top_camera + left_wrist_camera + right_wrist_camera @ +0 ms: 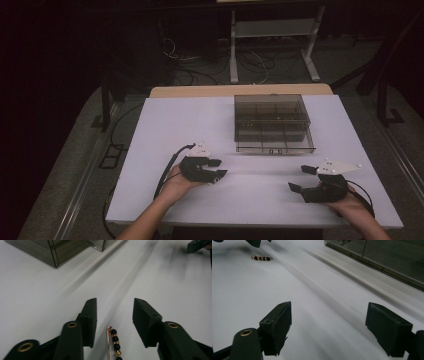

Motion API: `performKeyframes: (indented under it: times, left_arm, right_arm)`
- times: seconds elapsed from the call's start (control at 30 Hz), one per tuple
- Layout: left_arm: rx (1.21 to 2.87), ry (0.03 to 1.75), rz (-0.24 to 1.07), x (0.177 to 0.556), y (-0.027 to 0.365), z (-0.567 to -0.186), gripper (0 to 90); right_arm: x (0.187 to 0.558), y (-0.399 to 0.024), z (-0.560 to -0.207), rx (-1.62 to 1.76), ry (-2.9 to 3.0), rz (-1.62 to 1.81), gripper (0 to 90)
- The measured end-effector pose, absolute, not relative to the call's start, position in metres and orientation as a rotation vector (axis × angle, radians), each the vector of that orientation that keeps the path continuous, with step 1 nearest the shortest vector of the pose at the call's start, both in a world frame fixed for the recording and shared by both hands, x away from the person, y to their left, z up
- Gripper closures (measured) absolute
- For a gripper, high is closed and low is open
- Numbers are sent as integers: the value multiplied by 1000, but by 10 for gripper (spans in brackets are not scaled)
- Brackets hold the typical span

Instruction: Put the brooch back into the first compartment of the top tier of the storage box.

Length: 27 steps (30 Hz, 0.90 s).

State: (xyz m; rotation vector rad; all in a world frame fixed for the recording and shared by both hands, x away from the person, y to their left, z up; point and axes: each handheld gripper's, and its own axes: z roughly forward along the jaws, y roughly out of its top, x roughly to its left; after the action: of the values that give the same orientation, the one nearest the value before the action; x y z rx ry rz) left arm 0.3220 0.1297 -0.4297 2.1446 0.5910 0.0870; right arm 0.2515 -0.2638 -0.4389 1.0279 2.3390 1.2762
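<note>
Room: dark all round, with cables on the floor behind the white table (165,120).
Landmark: a see-through box (272,122) with little compartments stood at the far side of the table, and every place below is told from it.
Pin: a small gold pin with black beads (113,342) lay flat on the table, on the near side of the box and off toward its left corner. From the right gripper view it looked like a tiny beaded line (261,258), well apart from the box.
Left gripper: the left gripper (216,169) was low over the pin, near the front left corner of the box. Its jaws stood partly apart with the pin between them, and the pads did not touch the pin.
Right gripper: the right gripper (298,179) sat in front of the right end of the box, well apart from the pin. Its jaws were wide apart and held nothing.
How the pin may feel: I thought it was very light and thin, with hard, smooth beads that could slip or roll under the pads. The wire looked easy to bend.
Where to hold it: I would pinch across the middle beads, softly, with the pads down close to the table.
Risk: a hard squeeze could flick the pin away.
</note>
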Motion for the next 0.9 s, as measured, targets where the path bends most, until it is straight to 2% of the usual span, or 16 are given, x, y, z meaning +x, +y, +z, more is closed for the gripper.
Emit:
performKeyframes:
  times: [0.23,0.4,0.9]
  left_arm:
    - [2190,611,75,319,130,-434,677]
    - [2220,607,72,317,129,-435,724]
    - [2280,620,75,315,127,-441,765]
  right_arm:
    - [251,-264,-439,1026,2340,1276,204]
    - [251,-263,-439,1026,2340,1275,204]
    - [251,-264,-439,1028,2335,1279,204]
